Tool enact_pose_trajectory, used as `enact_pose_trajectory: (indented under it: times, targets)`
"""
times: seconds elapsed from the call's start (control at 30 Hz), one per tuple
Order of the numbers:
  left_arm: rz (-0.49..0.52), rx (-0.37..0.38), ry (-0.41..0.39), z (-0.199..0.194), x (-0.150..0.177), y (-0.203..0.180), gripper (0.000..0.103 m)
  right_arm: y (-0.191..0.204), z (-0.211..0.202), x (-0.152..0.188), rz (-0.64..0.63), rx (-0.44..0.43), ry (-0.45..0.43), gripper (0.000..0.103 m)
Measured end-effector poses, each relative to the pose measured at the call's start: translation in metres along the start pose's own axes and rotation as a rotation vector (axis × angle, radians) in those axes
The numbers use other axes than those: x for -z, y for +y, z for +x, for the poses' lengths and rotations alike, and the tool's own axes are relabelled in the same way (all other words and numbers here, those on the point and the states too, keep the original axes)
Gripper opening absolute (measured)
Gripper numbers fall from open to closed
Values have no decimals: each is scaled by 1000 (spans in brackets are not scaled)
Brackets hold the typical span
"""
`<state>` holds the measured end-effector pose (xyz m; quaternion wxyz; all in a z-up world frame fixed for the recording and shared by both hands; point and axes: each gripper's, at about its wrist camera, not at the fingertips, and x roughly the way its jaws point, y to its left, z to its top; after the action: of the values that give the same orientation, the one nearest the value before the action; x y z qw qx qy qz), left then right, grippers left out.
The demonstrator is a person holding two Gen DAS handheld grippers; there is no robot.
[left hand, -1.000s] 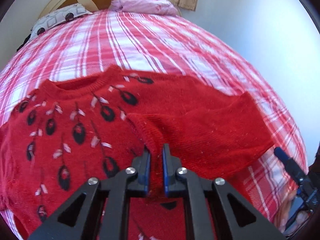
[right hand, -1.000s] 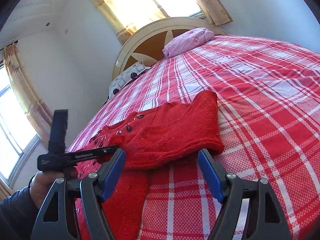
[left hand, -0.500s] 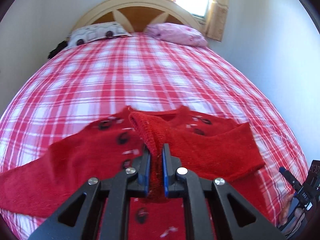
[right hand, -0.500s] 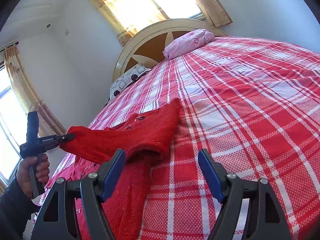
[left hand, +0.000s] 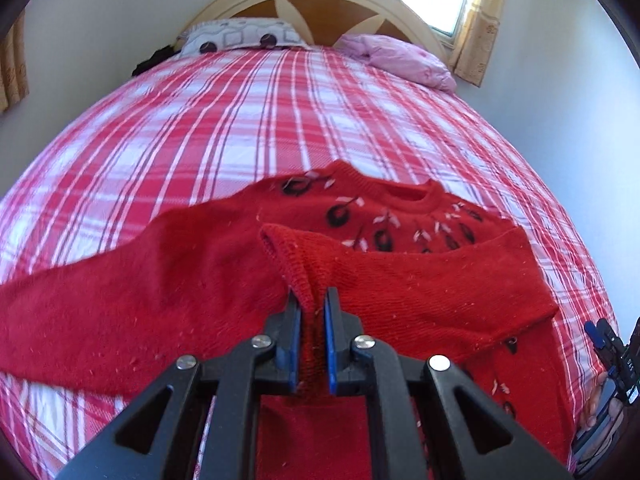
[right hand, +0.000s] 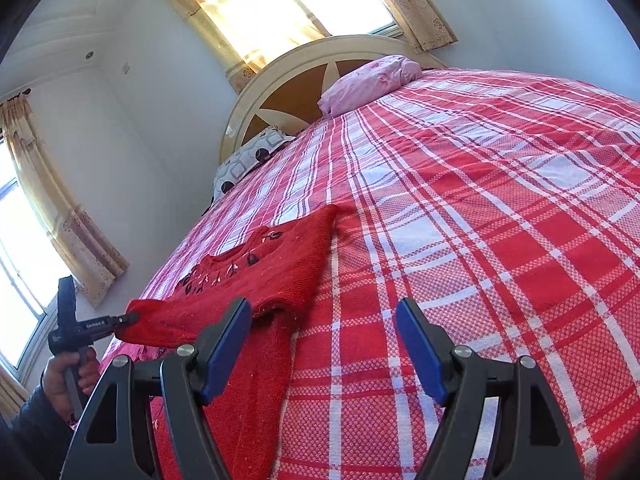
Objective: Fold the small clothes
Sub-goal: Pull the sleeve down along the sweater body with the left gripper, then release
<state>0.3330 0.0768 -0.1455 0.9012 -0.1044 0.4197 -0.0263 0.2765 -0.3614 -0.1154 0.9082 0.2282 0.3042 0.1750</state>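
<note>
Left gripper (left hand: pixel 312 304) is clamped on the cuff of the red sweater's right-hand sleeve (left hand: pixel 420 280), blue pads (left hand: pixel 295 332) pinching the knit between them. That sleeve is pulled across the sweater's chest, cuff end lifted off the fabric below.

Red sweater (left hand: pixel 200 272) lies face up on the red-and-white plaid bedspread (left hand: pixel 248 120), collar toward the headboard (left hand: pixel 316 0), black-and-white leaf pattern showing on the front. The other sleeve is stretched out flat to the left in the left wrist view.

Right gripper (right hand: pixel 324 344) is spread wide, nothing between its fingers (right hand: pixel 420 352), hovering low over the bedspread just beside the sweater's edge (not touching it, as far as the right wrist view shows). The same view shows the left gripper (right hand: pixel 130 317) from the side, held in the person's left hand (right hand: pixel 68 376), sleeve end in its tips.

Two pillows at the headboard: a pink one (left hand: pixel 404 60) and a grey patterned one (left hand: pixel 240 36), both well apart from the sweater. Curtained windows (right hand: pixel 288 8) behind.
</note>
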Motion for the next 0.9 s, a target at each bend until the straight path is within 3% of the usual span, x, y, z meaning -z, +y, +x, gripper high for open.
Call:
enact_pose_trajectory:
  times: [0.27, 0.77, 0.9]
  targets:
    - [-19, -28, 58, 20, 18, 10, 11, -1, 3, 0, 7, 3, 12, 75]
    - [-18, -38, 55, 17, 24, 17, 11, -4, 6, 1, 14, 5, 26, 75]
    - [-54, -37, 64, 25, 28, 22, 21, -5, 8, 1, 15, 4, 30, 75]
